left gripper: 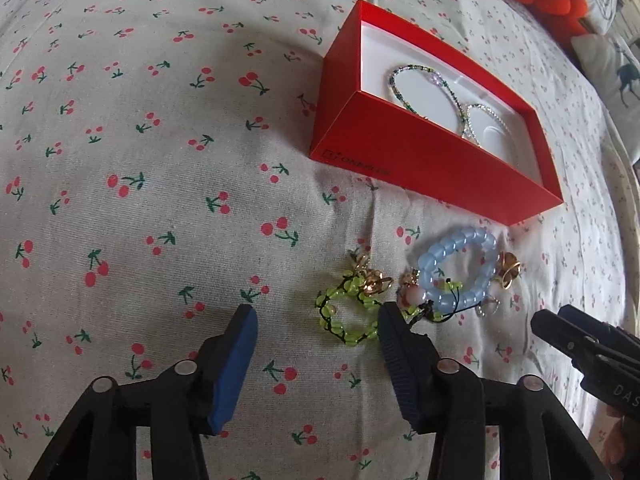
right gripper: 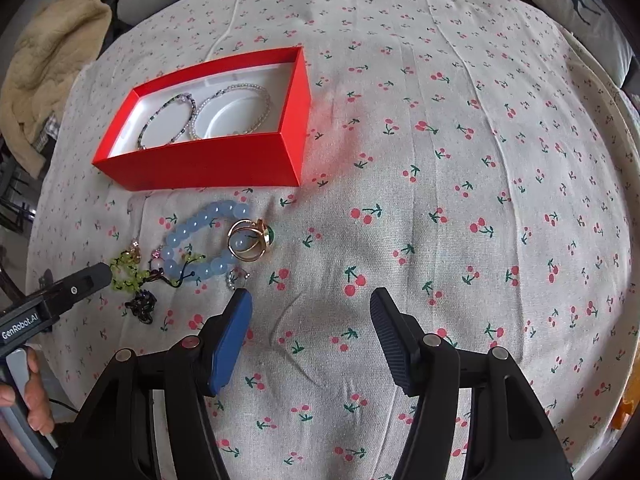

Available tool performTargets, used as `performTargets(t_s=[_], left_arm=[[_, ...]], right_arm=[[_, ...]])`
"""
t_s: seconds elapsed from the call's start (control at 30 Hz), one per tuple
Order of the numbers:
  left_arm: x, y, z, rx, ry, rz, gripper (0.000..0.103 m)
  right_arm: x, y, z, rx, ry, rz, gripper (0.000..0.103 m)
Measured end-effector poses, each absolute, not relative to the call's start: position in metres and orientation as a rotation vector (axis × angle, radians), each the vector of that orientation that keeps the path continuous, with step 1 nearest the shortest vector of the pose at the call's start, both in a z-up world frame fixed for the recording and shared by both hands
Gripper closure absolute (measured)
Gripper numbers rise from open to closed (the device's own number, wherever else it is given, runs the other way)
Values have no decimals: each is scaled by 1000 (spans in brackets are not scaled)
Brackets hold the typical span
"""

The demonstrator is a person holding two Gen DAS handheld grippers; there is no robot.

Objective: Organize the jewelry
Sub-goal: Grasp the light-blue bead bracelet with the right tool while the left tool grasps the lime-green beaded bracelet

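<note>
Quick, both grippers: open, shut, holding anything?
Left gripper: open, empty, near the green bead bracelet.
Right gripper: open, empty, above the bedspread.

Two thin beaded bracelets (right gripper: 208,114) are laid flat inside the open red box (right gripper: 208,164). A blue bead bracelet (right gripper: 200,240), green bead bracelet (left gripper: 348,314) and gold rings (right gripper: 250,240) are clustered just before it.

Black hand-held tongs with blue pads

Each tongs (left gripper: 316,316) (right gripper: 310,300) has one smooth blue pad, one ribbed dark pad, and silver rivets on black linkage arms; the left body reads "GenRobot.AI", gripped by a bare-skinned hand (right gripper: 28,396).
</note>
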State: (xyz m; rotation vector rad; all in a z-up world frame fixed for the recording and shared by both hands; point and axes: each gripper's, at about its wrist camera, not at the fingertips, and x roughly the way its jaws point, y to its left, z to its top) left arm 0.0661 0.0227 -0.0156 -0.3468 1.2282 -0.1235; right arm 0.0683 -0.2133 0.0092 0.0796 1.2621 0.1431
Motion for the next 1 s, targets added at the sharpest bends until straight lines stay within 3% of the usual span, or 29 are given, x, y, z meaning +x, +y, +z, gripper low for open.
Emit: performTargets(t_s=[0.27,0.37,0.7,1.0], left_arm=[[76,12,-24,-294,1225,-106,83],[78,10,-25,-260,1223,-95,99],[72,22,-19,-249,1199,-80,102],[66,37,-16,-250,1187,-68,102]], right_arm=[[76,-210,14,140,1245,163,39],[77,-203,18,151,1232,190,39],[86,-182,24,162,1196,237,40],[97,-157,17,208,1214,271,61]])
